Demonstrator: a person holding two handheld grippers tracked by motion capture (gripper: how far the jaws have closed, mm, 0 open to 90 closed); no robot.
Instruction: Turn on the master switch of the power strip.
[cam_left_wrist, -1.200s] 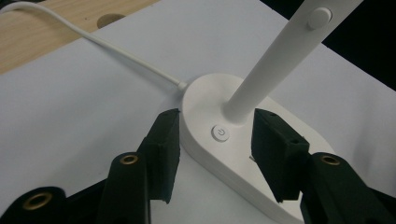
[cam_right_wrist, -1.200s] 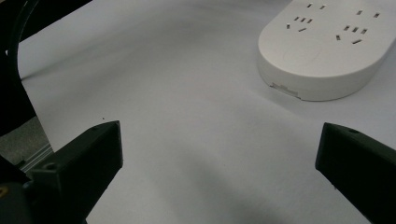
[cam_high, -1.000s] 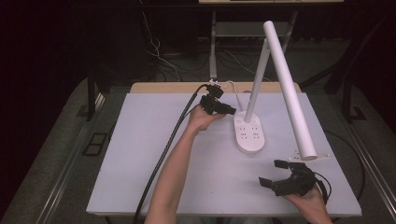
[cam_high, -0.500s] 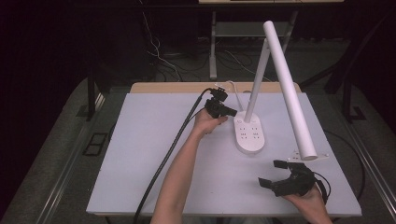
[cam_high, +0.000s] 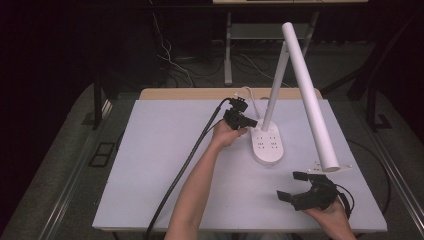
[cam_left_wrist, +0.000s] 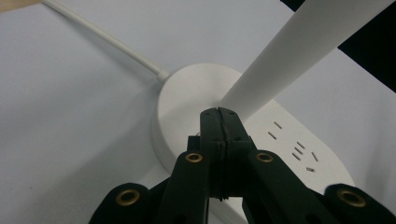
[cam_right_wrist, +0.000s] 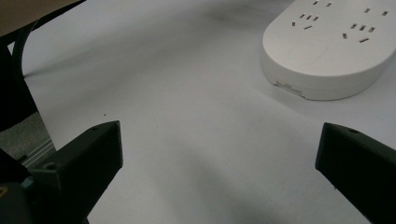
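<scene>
Lamp base (cam_high: 267, 144), standing right of the table's (cam_high: 150, 165) middle, has the left gripper (cam_left_wrist: 218, 112), jaws pressed together, poised over its stem end, and a hard poke might tip it toward the wide-open right gripper (cam_high: 296, 186).

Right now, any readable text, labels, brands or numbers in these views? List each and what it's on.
None readable.
Lamp base: socket slots and a faint oval outline on top, no lettering.
Lamp arm: plain white.
Left tongs and right tongs: plain black, no marking.
Table: no print.
</scene>
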